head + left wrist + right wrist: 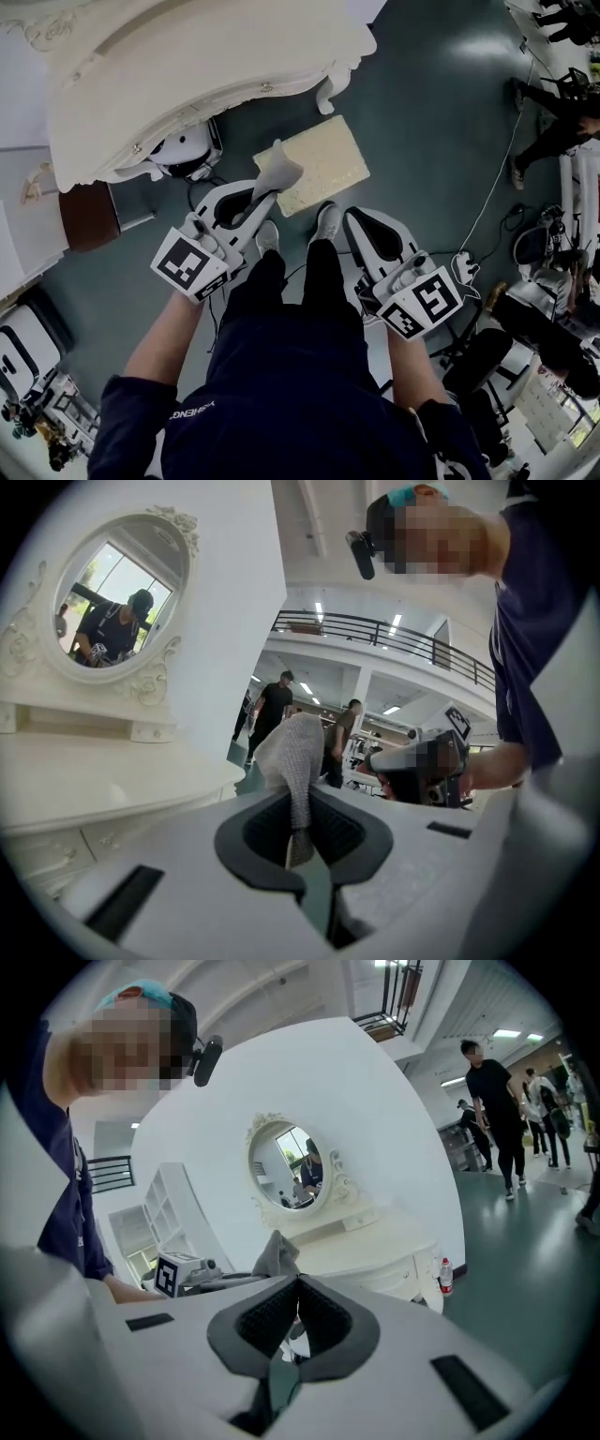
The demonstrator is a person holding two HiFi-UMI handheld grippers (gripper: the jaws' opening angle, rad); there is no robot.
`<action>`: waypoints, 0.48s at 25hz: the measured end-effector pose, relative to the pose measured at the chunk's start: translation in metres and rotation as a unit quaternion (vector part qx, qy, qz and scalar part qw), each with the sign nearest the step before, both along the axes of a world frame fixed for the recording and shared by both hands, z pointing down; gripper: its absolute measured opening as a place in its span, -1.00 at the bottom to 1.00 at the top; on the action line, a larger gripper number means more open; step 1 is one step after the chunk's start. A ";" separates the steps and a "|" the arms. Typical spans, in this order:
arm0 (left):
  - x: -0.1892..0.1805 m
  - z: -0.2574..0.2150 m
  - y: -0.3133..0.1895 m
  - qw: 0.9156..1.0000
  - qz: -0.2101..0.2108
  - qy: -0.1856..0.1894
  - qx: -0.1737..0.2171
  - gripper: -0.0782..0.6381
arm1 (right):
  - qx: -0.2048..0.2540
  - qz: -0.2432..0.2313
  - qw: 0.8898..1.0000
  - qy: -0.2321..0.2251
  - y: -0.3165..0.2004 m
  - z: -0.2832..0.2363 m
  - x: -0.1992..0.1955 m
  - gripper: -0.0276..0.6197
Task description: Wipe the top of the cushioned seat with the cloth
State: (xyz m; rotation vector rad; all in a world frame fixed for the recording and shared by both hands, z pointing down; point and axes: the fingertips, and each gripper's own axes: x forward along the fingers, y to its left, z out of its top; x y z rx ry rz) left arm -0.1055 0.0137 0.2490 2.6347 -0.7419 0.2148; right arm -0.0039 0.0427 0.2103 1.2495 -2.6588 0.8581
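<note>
The cushioned seat [326, 161] is a cream square pad on the floor, just ahead of the person's shoes. A grey cloth [277, 172] sticks up from my left gripper [263, 195], which is shut on it and held over the seat's near left corner. In the left gripper view the cloth [292, 753] runs up from between the closed pads, and the seat is hidden. My right gripper [355, 218] hovers to the right of the shoes, shut with nothing in it. The right gripper view shows the closed pads [281, 1309] and the cloth [276, 1255] beyond them.
A cream vanity table [187, 66] with an oval mirror [117, 597] stands at the left, a white device [185, 148] under it. A water bottle [446, 1276] stands by its leg. Cables [497, 178] cross the floor. People [562, 122] and equipment crowd the right side.
</note>
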 end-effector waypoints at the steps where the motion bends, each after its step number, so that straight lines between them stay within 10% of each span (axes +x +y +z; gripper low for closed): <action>1: 0.002 0.012 -0.004 1.000 -0.009 -0.008 -0.005 -0.71 | -0.006 -0.007 1.000 0.000 -0.004 0.009 0.003 -0.84; 12: 0.011 0.173 -0.042 0.992 -0.044 -0.107 -0.042 -0.71 | -0.063 -0.040 0.997 0.003 -0.047 0.117 0.044 -0.84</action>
